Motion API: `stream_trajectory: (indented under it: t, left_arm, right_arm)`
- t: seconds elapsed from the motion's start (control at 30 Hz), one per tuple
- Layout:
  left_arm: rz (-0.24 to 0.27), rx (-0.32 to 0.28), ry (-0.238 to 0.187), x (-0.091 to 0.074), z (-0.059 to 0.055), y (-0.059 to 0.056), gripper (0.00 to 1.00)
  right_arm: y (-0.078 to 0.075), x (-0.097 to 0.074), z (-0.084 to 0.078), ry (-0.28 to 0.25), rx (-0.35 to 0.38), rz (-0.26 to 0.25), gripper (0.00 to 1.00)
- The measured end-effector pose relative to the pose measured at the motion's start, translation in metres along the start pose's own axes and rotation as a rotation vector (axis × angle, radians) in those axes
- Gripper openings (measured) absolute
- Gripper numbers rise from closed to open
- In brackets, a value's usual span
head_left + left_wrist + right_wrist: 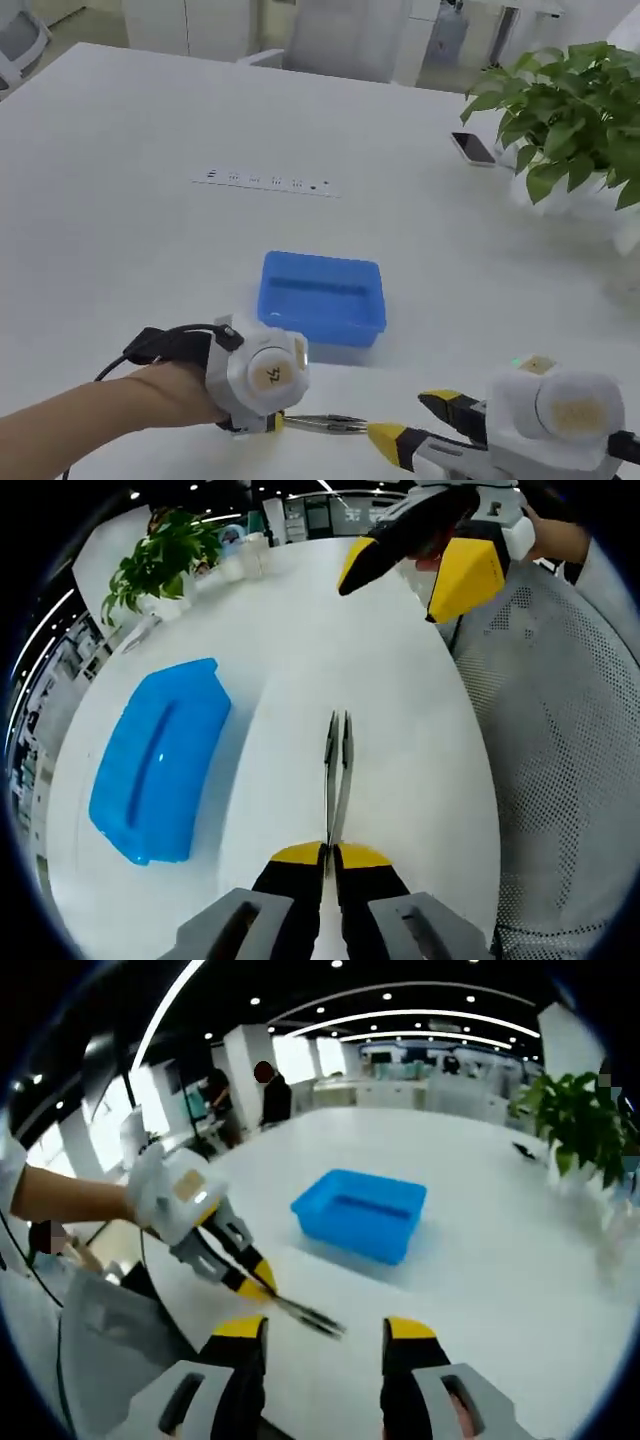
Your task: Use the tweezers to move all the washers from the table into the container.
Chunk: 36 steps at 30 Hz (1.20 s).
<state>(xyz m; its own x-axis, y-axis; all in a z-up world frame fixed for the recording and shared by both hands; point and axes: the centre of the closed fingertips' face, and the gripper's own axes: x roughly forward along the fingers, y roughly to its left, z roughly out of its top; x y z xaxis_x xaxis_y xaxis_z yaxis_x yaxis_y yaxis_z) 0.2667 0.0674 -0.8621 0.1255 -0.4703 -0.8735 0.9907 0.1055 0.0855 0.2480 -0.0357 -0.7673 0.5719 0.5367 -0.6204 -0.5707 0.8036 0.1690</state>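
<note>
While the left gripper (330, 858) lies low over the worktop (120, 200), forearm reaching in level, its jaws pinch the tweezers (338, 770). Tips point toward the right gripper (412, 420), jaws spread. Container (320, 325) sits just beyond both.

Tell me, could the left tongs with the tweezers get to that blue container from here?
Probably yes. The left tongs, shut on the tweezers, sit close to the blue container, with bare table between them, and its top is open.
</note>
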Motion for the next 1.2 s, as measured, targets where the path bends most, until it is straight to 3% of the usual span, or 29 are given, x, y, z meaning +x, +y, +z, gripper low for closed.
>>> stream_trajectory:
  t: [0.07,0.13,0.17,0.23,0.4,0.53,0.67,0.8,0.93,1.0,1.13,1.2]
  left_arm:
    - [0.021,-0.017,-0.003,-0.002,-0.001,0.002,0.09]
    - [0.051,-0.069,0.015,-0.007,-0.006,0.006,0.24]
    - [0.084,-0.159,0.026,-0.012,-0.012,0.009,0.32]
    - [0.096,-0.278,-0.018,-0.020,-0.014,0.004,0.47]
    - [0.178,-0.391,-0.053,-0.052,-0.028,-0.006,0.63]
    - [0.235,-0.474,-0.102,-0.077,-0.028,-0.012,0.70]
    - [0.281,-0.560,-0.183,-0.097,-0.015,-0.017,0.77]
    - [0.341,-0.671,-0.255,-0.112,-0.011,-0.017,0.84]
    - [0.299,-0.772,-0.364,-0.119,0.001,-0.023,0.93]
    - [0.303,-0.760,-0.352,-0.123,-0.001,-0.025,0.98]
    - [0.387,-0.763,-0.366,-0.138,-0.006,-0.019,0.99]
    - [0.392,-0.775,-0.371,-0.139,-0.009,-0.018,0.99]
  right_arm:
    - [-0.003,-0.004,0.002,-0.012,0.005,-0.011,0.44]
    - [-0.007,-0.009,0.004,-0.023,0.004,-0.023,0.45]
    - [-0.010,-0.012,0.005,-0.031,0.001,-0.035,0.45]
    - [-0.012,-0.019,0.006,-0.042,0.004,-0.057,0.46]
    - [-0.026,-0.032,0.006,-0.085,0.060,-0.085,0.49]
    - [-0.032,-0.040,0.005,-0.098,0.072,-0.101,0.52]
    - [-0.035,-0.041,0.006,-0.100,0.060,-0.114,0.56]
    - [-0.036,-0.042,0.010,-0.116,0.052,-0.126,0.61]
    - [-0.039,-0.041,0.009,-0.126,0.066,-0.132,0.67]
    - [-0.041,-0.040,0.009,-0.135,0.079,-0.132,0.69]
    - [-0.041,-0.041,0.009,-0.141,0.087,-0.127,0.74]
    - [-0.043,-0.041,0.007,-0.140,0.091,-0.130,0.77]
